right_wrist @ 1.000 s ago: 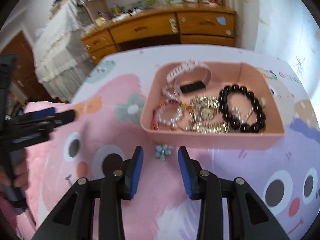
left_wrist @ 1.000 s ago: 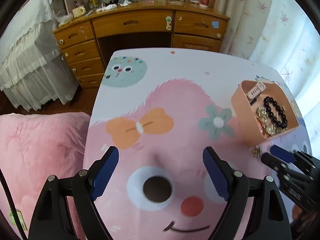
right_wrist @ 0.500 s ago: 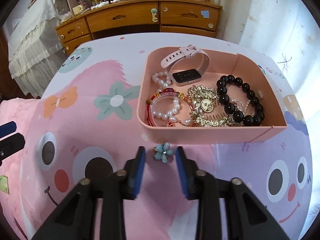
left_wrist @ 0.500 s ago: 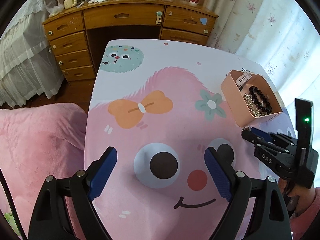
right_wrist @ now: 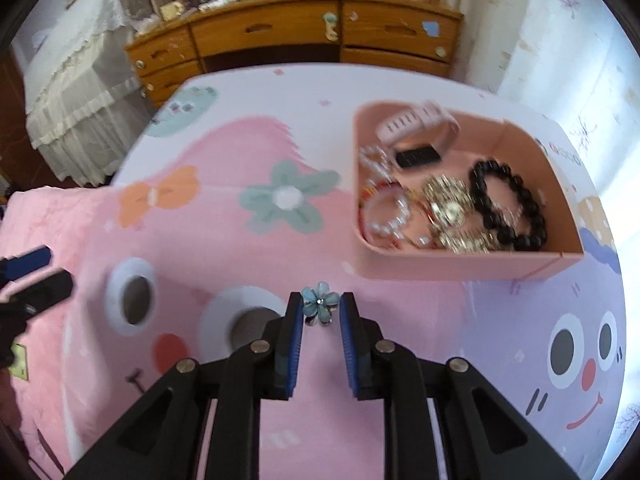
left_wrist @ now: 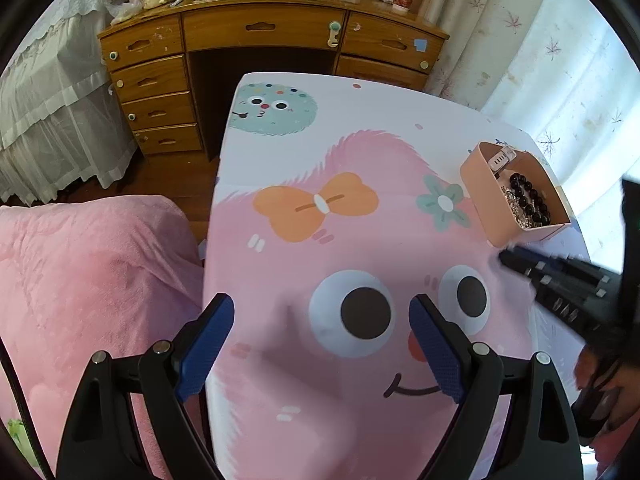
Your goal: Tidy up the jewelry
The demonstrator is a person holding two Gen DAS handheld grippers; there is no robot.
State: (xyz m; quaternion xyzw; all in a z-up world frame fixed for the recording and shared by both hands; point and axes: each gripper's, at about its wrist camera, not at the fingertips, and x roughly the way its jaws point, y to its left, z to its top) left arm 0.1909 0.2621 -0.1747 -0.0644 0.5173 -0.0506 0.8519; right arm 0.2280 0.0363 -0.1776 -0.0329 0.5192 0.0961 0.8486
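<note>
At far left, over the near part of the table (left_wrist: pixel 360 120) draped in a cartoon-printed pink cloth: the left gripper (left_wrist: pixel 320 308), blue fingers spread wide, nothing between them, well apart from the work.

At centre, seen from the right wrist: the right gripper (right_wrist: pixel 321 314), angled steeply down, fingers closing on a small pale blue flower-shaped jewel (right_wrist: pixel 318 300), petals touching both blue pads at the very tips.

To the right, near but not touching: a peach-pink rectangular plastic tray (right_wrist: pixel 460 268), already holding a pale pink strap watch (right_wrist: pixel 416 128), a pearl bracelet (right_wrist: pixel 386 216), gold-coloured pieces (right_wrist: pixel 448 212) and a black bead bracelet (right_wrist: pixel 508 204).

Likely step: picking up the flower for the tray. To do it well:
- Finish the squeeze gently, since held only at the tips and apt to slip or twist.
- Lift straight up, high enough to clear the tray's near wall.
- Carry to the right and slightly away.
- Lower over a bare patch of the tray floor, perhaps the far right corner, before letting go.
- Keep the left gripper clear of the path.
</note>
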